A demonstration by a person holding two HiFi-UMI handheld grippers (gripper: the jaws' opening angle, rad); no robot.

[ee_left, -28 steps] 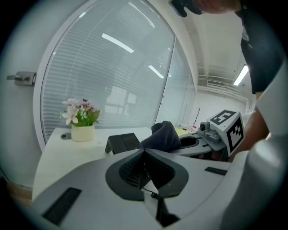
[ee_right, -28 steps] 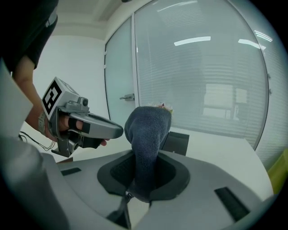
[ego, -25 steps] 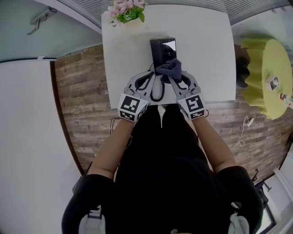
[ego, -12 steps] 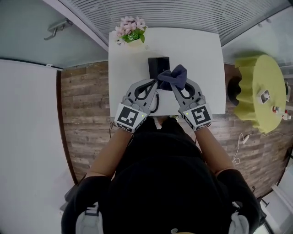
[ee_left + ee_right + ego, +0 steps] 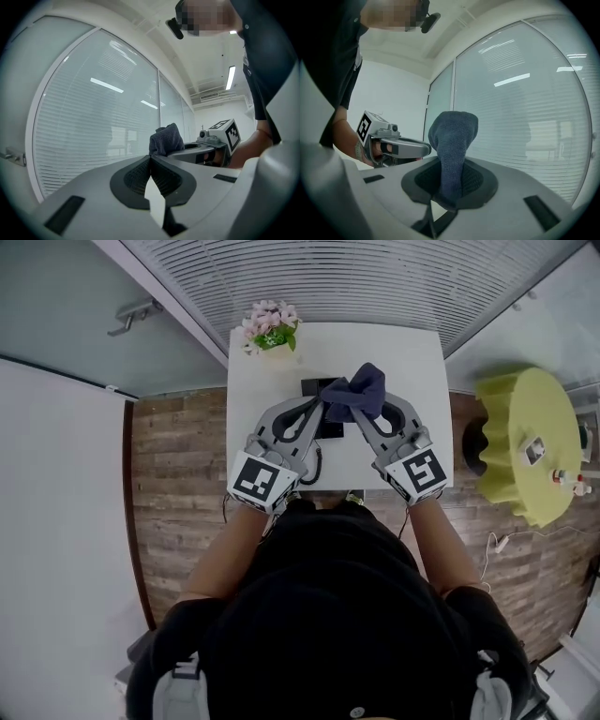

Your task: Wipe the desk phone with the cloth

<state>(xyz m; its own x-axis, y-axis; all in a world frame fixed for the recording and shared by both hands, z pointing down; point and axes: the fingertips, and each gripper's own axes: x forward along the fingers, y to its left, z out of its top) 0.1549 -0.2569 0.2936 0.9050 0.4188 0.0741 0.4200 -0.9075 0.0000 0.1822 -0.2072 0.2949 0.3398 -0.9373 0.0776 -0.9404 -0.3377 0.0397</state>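
The black desk phone [image 5: 315, 387] lies on the white table [image 5: 412, 362], mostly hidden under both grippers. My right gripper [image 5: 355, 410] is shut on the dark blue cloth [image 5: 362, 390], which sticks up from its jaws as a bunched tuft [image 5: 453, 136]. My left gripper [image 5: 319, 403] is beside it, shut with nothing between its pads [image 5: 161, 176]. Both grippers are lifted and tilted up toward the glass wall. The left gripper view shows the cloth [image 5: 166, 138] and the right gripper [image 5: 206, 151]; the right gripper view shows the left gripper [image 5: 401, 147].
A pot of pink flowers [image 5: 271, 327] stands at the table's far left corner. A yellow-green round table [image 5: 525, 442] with small items stands to the right. A glass wall with blinds runs behind the table, and the floor below is wood [image 5: 178, 465].
Both grippers have risen off the phone, and the cloth has gone up with the right one. The head camera has pulled back, so the table looks smaller.
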